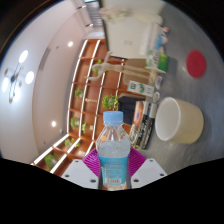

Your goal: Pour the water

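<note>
Gripper first: we see its two fingers rising from below with the water bottle standing between them, the magenta pads showing at either side of the bottle's lower body; the pads appear to press the bottle from both sides, so we read the claw as pinching the bottle. Proceeding from largest to smallest, we note the pale table that carries the scene, then the white cup, a wide open-topped vessel standing on the table beyond the fingers and off to the right of the bottle, apart from it. The bottle's long axis runs upright, straight ahead along the fingers, with its white cap still in place at the top. We judge that the coming move turns on this one relation: the cup lies ahead and to the right of the held bottle, so the bottle must travel and tilt that way for its mouth to come over the rim. A blue label bands the bottle's middle, and we cannot read its writing or any brand. Beyond the cup, small cartons stand on the table; their print is likewise illegible.
</note>
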